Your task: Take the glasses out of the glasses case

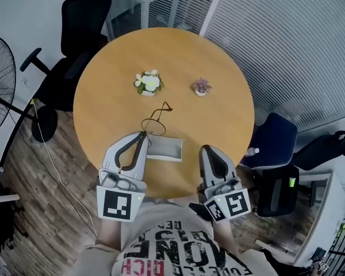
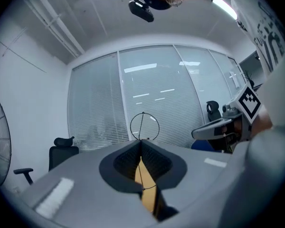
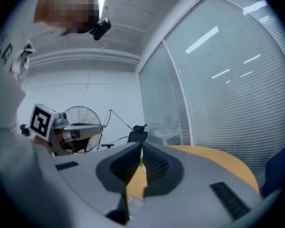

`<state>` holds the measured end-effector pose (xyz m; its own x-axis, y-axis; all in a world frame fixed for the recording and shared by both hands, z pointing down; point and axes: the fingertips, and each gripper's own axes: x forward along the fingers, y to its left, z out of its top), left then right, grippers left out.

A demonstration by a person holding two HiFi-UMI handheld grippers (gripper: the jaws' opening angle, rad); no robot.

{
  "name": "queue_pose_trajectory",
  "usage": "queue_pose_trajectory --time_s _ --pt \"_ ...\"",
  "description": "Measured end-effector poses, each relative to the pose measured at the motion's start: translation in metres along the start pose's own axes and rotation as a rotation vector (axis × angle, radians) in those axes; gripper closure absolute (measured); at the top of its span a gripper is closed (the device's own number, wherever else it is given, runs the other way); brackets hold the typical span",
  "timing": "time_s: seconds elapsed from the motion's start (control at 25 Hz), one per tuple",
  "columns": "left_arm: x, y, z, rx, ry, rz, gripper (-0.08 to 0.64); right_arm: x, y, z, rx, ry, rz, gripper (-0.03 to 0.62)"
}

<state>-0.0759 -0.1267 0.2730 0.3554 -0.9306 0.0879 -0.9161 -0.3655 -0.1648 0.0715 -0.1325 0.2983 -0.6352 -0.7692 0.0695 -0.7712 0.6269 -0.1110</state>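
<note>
Now the left tongs (image 1: 142, 135) pinch the glasses (image 1: 154, 122) beside the case (image 1: 164, 149).

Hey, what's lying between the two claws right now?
The glasses case, between the left claw, holding the glasses, and the right claw; head view.

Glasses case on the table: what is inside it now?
The visible part of the glasses case looks empty; the left gripper covers its left end. The glasses are outside, pinched in that gripper.
</note>
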Motion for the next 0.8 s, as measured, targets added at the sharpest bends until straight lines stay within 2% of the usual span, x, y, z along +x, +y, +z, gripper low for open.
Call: queue_pose_trajectory --time_s 0.08,0.2,0.44,0.6,0.68,0.8 --pt "-0.007 0.007 0.007 -0.06 -0.025 0.029 0.543 -0.002 0.001 0.011 0.003 -0.022 -0.001 0.571" --pt "-0.018 0.016 0.02 -0.087 -0.082 0.056 0.543 -0.007 0.004 0.028 -0.002 -0.059 -0.001 0.571" --pt "-0.039 0.028 0.038 -0.081 -0.164 0.099 0.543 -0.016 0.01 0.05 -0.018 -0.103 -0.007 0.571" --pt "-0.054 0.036 0.057 -0.089 -0.276 0.109 0.542 -0.021 0.015 0.053 -0.018 -0.119 -0.018 0.571" --pt "-0.062 0.039 0.055 -0.104 -0.275 0.118 0.542 -0.022 0.018 0.054 -0.018 -0.121 -0.024 0.571" --pt "-0.07 0.043 0.058 -0.085 -0.291 0.125 0.541 -0.027 0.021 0.054 -0.018 -0.121 -0.036 0.571"
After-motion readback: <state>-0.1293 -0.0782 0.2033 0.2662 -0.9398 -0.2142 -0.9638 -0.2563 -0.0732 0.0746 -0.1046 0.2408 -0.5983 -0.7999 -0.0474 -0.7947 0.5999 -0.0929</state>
